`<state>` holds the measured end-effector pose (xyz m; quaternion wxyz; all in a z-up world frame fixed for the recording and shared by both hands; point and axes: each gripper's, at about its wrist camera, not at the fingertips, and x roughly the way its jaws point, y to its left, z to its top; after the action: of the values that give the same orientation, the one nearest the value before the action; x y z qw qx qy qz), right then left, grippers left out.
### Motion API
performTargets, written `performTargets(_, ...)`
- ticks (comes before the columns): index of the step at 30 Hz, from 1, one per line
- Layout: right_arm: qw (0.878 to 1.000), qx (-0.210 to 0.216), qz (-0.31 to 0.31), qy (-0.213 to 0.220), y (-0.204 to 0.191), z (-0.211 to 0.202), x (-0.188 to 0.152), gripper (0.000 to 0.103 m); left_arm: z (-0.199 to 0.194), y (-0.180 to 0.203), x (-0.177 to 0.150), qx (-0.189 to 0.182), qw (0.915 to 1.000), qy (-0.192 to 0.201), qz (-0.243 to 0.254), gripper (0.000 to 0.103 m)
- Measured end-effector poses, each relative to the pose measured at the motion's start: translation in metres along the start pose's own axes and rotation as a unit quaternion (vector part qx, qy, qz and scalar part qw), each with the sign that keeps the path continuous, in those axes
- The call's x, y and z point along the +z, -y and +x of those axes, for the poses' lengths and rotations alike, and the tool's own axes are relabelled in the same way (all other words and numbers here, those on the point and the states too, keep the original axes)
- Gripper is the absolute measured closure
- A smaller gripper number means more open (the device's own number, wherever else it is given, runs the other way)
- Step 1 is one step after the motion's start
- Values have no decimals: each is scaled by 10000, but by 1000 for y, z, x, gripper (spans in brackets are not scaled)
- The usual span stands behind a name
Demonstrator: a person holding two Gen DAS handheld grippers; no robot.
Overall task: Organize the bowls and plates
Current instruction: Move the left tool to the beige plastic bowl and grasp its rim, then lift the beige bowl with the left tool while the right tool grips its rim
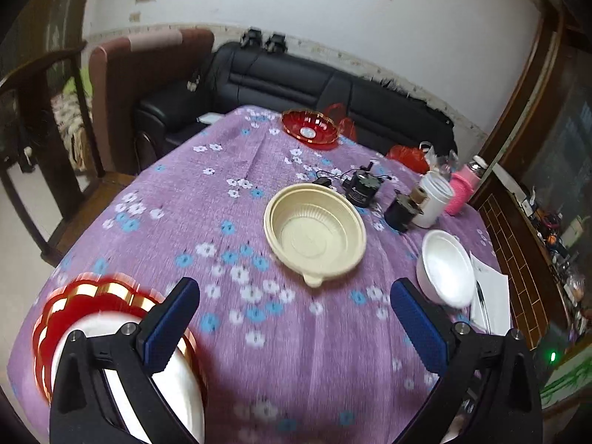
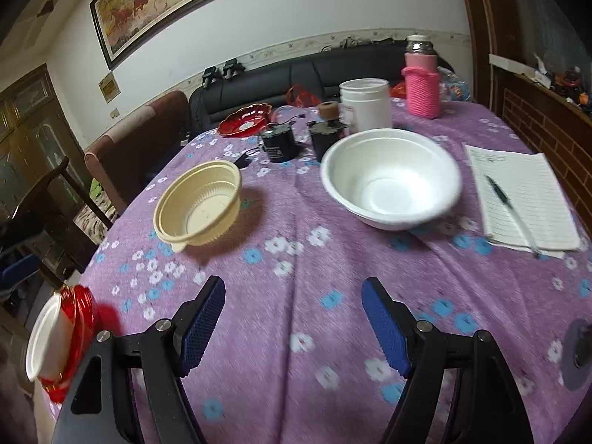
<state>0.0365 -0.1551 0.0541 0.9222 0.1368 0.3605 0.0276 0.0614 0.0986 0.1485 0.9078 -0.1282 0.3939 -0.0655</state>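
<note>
A cream plastic bowl point(image 1: 315, 230) point(image 2: 199, 203) sits mid-table on the purple flowered cloth. To its right stands a white foam bowl point(image 1: 446, 266) point(image 2: 390, 177). A red gold-rimmed plate point(image 1: 310, 127) point(image 2: 244, 120) lies at the far end. At the near left edge a second red gold-rimmed plate point(image 1: 74, 303) point(image 2: 79, 318) carries a white bowl point(image 1: 177, 381) point(image 2: 40, 340). My left gripper point(image 1: 292, 318) is open above the cloth, its left finger over that stack. My right gripper point(image 2: 294, 318) is open too, with nothing between its blue pads.
Behind the bowls stand two black cylinders point(image 2: 279, 144), a white jar point(image 2: 364, 105) and a pink-sleeved bottle point(image 2: 421, 85). A lined notepad with a pen point(image 2: 518, 199) lies at the right. A black sofa point(image 1: 296, 81) and a wooden chair point(image 2: 48, 214) flank the table.
</note>
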Motion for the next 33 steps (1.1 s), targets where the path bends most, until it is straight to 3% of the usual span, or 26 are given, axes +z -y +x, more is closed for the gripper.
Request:
performTargets(3,9993,292,191,-168,-9,25,19,23,30,-2,30,-36,9993,-349,109,0)
performTargets(6,9972,512,430,-347,-14,52,37,22,57,1,52,156,9984,-412,357,0)
performTargets(12,9918,679,791,-744,-18,108,59,23,115,1,70,349,9942,-801,626,0)
performTargets(23,9898,642,782,-1005,-22,158,71,27,188,-9,78,717,9873,-1317,532,0)
performTargets(33,9896,623,695,-1094,-30,175,67,32,216,-5,67,891,9792,-1627,826,1)
